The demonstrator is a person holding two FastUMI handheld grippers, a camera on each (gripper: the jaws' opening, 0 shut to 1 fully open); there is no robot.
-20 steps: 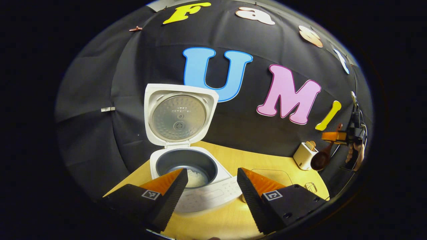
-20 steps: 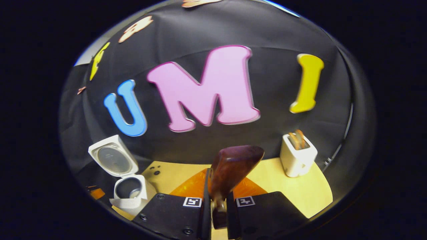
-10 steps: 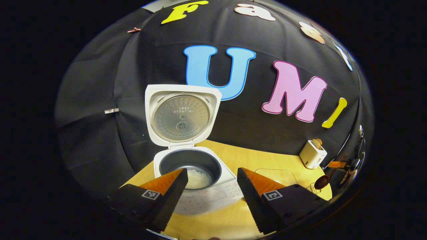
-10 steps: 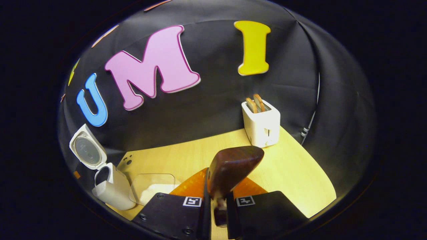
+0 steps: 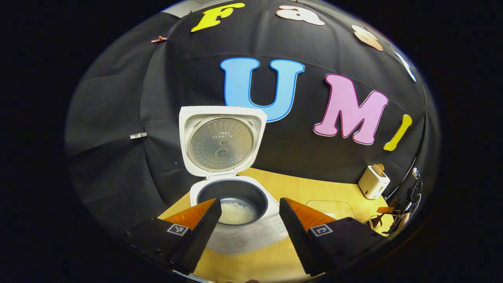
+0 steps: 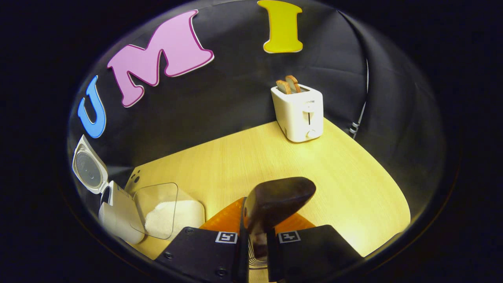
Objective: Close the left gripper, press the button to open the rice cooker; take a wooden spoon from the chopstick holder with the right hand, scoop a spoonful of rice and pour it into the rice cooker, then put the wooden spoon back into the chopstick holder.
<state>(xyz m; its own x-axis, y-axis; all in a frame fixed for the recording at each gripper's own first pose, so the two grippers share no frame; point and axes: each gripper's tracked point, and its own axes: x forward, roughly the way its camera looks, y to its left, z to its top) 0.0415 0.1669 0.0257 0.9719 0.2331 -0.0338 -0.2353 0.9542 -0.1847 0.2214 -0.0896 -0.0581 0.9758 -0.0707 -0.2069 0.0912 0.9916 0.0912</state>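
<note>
Here we hold the spoon (image 6: 277, 198) in our right gripper (image 6: 257, 247), both fingers pressed tight on its handle, the dark bowl standing up just ahead of them and looking empty. Under the gripper a bit of wire mesh shows, which we take for the chopstick holder (image 6: 257, 261), so we judge we are lowering the spoon back in, or about to. Our left gripper (image 5: 247, 230) hangs wide open with nothing in it, just in front of the cooker (image 5: 239, 224).

As for progress: the lid (image 5: 221, 143) stands up, so the button press is done, and white rice lies in the pot (image 5: 235, 212), so the scoop looks poured. What is left, as we judge it, is seating the spoon in the holder and letting go.

Farther out, near the bench's left edge in the right gripper view, the clear rice tub (image 6: 169, 214) sits just beside the cooker, with rice still in it. At the far edge of the bench (image 6: 235, 161), against the cloth wall, stands a white toaster (image 6: 299, 112) with two slices up. It is well apart from our work. Nothing stands in the spoon's way that we can see; the holder's mouth is mostly hidden by our own fingers, so we must go by feel.
</note>
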